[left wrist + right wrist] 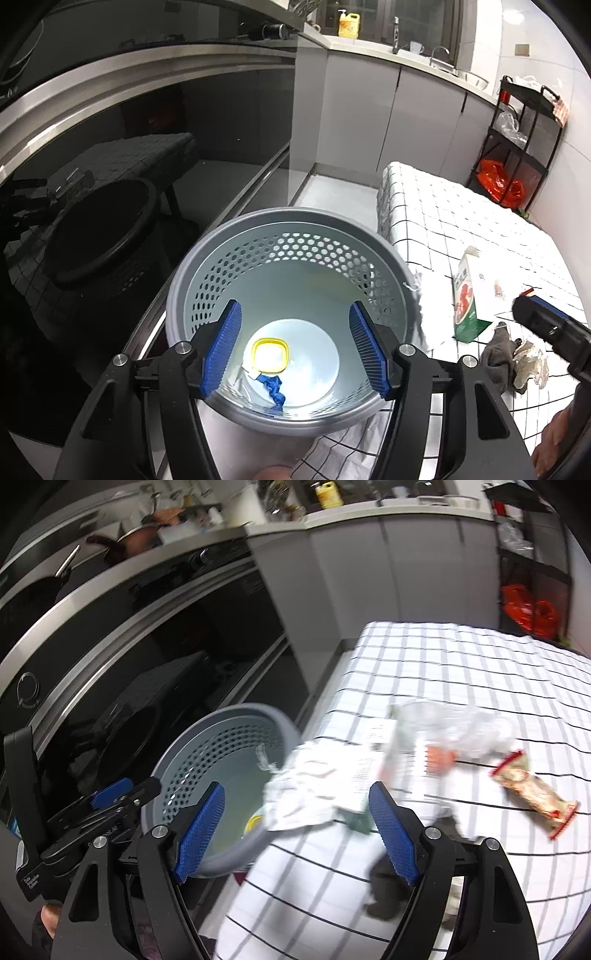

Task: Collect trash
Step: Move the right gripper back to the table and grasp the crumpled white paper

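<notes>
We've got the left gripper [295,350] wide open and empty over the bin [207,258] at the table's [461,221] left edge, lid [269,355] and blue scrap [274,387] already in. Right gripper [297,834] is open and empty too, next grab looks like the carton [474,291]. Only the right view shows the wrapper [535,795] near the right edge

One bin [288,229], one carton [474,291], one wrapper [533,794], two grippers [295,347] [295,830]

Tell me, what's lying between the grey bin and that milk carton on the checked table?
A crumpled white wrapper lies between bin and carton, touching the bin's rim; the left wrist view shows it best.
</notes>
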### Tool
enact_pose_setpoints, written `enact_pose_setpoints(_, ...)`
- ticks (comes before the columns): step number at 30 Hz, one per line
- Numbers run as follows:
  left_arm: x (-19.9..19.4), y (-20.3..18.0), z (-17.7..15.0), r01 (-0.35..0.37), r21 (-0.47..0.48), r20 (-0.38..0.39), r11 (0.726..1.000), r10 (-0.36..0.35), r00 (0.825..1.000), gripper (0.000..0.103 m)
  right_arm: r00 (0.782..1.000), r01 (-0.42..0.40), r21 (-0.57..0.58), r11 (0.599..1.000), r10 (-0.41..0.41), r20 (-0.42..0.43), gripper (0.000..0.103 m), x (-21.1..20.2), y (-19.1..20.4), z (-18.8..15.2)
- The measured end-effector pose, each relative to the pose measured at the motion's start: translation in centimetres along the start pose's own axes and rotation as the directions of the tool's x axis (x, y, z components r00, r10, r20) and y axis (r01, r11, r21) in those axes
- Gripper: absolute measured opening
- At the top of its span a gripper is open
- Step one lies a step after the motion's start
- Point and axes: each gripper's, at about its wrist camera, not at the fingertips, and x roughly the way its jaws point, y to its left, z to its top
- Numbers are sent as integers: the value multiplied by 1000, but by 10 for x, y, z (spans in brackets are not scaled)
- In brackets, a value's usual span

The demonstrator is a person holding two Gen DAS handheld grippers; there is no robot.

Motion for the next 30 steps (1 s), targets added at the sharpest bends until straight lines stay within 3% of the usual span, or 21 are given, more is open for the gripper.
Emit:
enact_pose_setpoints(12, -6, -43, -8, 74, 74, 18, 994, -76, 997, 71, 980, 166, 90, 982, -174, 96, 77, -64, -72, -21)
enact_pose_setpoints(18, -7, -66, -12, 97, 116, 21, 989, -100, 995, 77, 976, 196, 153, 969, -208, 68, 77, -77, -100, -42)
enact_pose_setpoints(30, 3, -82, -14, 116, 117, -13, 986, -116, 993, 82, 971, 239, 59, 969, -237, -30, 77, -49, -89, -66)
